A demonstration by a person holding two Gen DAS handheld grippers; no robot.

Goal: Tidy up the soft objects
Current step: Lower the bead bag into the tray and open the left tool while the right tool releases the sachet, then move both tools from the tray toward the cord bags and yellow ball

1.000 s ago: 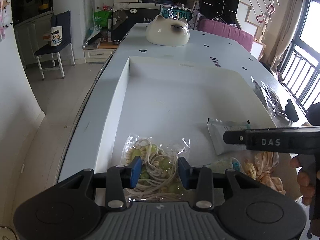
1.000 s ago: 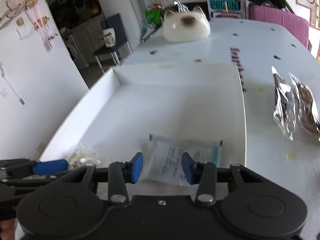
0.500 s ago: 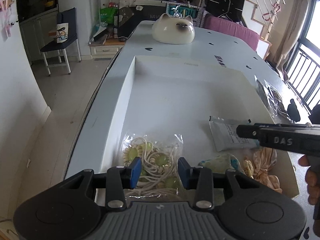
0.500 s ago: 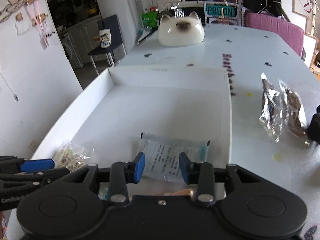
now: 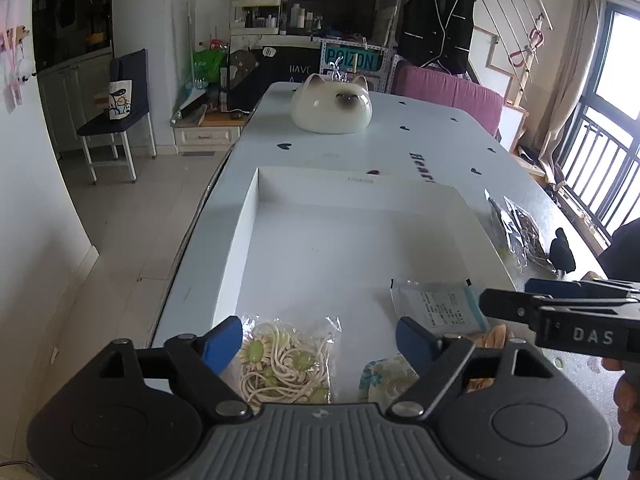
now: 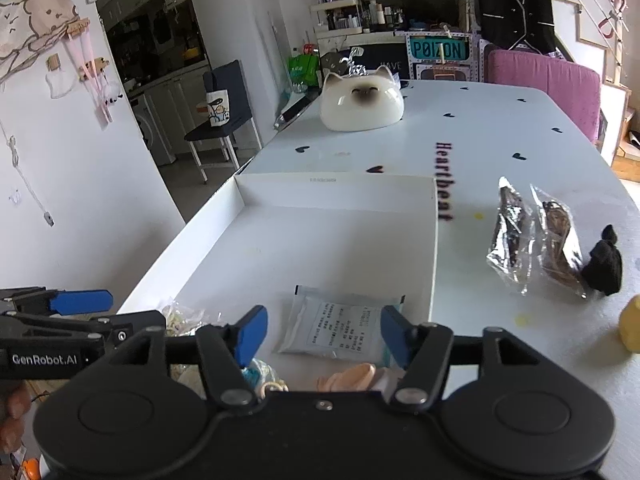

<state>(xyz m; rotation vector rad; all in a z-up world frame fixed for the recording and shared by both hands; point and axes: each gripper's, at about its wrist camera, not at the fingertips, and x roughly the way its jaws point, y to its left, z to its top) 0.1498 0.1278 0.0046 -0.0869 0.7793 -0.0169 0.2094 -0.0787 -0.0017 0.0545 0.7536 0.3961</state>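
A shallow white box (image 5: 248, 236) (image 6: 434, 240) lies on the table. In its near end lie a clear bag of cream cords with green beads (image 5: 286, 360) (image 6: 180, 318), a flat white sachet (image 5: 438, 310) (image 6: 340, 326), a floral cloth (image 5: 384, 376) and a peach fabric piece (image 5: 496, 334) (image 6: 348, 378). My left gripper (image 5: 320, 340) is open and empty above the bead bag. My right gripper (image 6: 324, 336) is open and empty above the sachet. Outside the box to the right lie two foil and clear packets (image 6: 536, 236) (image 5: 516, 232) and a black soft item (image 6: 604, 266) (image 5: 562, 250).
A white cat-shaped dome (image 5: 332, 106) (image 6: 362, 102) stands at the table's far end. A yellow object (image 6: 630, 328) sits at the right edge. A pink sofa (image 6: 544, 84) is behind the table and a chair (image 5: 120, 120) stands on the floor to the left.
Both grippers have opened wide and pulled back and up from the box. The bead bag and the sachet stay lying in the box.
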